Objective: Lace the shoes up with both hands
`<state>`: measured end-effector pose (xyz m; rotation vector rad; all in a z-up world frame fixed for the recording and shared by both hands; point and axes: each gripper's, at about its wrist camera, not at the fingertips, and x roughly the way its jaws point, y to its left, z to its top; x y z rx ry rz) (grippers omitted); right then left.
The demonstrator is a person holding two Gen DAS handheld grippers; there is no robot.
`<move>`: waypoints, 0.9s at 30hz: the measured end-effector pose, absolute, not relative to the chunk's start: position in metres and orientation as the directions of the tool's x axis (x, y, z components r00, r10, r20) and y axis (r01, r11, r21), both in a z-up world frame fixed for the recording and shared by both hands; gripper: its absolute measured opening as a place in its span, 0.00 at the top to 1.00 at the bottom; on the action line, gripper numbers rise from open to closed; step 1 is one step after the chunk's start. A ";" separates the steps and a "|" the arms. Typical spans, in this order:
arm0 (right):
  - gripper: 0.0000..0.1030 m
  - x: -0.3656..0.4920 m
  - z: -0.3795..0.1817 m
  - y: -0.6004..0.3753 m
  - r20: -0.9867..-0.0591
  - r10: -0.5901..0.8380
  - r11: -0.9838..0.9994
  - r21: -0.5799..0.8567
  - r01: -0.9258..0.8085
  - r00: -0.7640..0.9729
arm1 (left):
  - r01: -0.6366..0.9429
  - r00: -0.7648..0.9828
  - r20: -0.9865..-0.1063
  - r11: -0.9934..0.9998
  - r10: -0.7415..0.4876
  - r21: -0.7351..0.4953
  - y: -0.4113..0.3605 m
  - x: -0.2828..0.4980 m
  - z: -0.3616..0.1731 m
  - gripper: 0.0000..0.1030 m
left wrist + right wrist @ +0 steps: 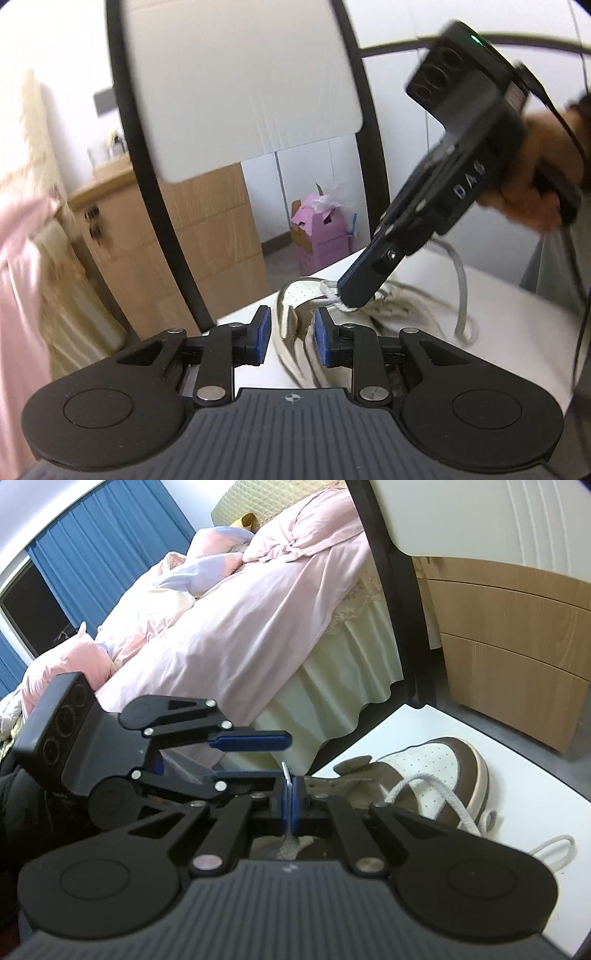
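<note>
Shoe (310, 295) sits on the white table (498, 306), brown and white with loose grey-white laces. From the left wrist view, the left gripper (290, 334) hangs just above the shoe's near end, its blue pads spread with nothing pressed between them. The right gripper (351, 295) comes down from the upper right, held by a hand (535, 184), its tip touching the lace (332, 291) on top of the shoe. From the right wrist view, the right gripper (290, 801) has its fingers pressed together, pinching a strand of lace (290, 845). The shoe (436, 775) lies just beyond it on the table (528, 812). The left gripper (255, 757) is left of the shoe, its fingers apart
</note>
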<state>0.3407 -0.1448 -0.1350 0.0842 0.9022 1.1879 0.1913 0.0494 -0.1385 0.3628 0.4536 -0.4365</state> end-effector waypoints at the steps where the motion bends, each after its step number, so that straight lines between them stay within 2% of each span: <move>1: 0.97 0.340 -0.135 -0.146 -0.564 0.822 0.414 0.497 -0.762 0.078 | 0.482 0.817 -0.481 0.834 -0.318 0.268 0.047 0.188 -0.139 0.71; 5: 0.97 0.338 -0.135 -0.147 -0.568 0.821 0.404 0.495 -0.769 0.066 | 0.510 0.836 -0.441 0.758 -0.327 0.405 0.037 0.174 -0.142 0.71; 9: 0.97 0.333 -0.129 -0.145 -0.557 0.829 0.366 0.479 -0.798 0.046 | 0.505 0.846 -0.435 0.726 -0.308 0.468 0.030 0.168 -0.146 0.71; 18: 0.97 0.331 -0.129 -0.147 -0.577 0.815 0.373 0.470 -0.800 0.041 | 0.515 0.853 -0.415 0.645 -0.318 0.565 0.015 0.155 -0.152 0.71; 27: 0.96 0.327 -0.129 -0.146 -0.590 0.807 0.362 0.449 -0.817 0.034 | 0.520 0.853 -0.404 0.610 -0.330 0.598 0.013 0.153 -0.153 0.72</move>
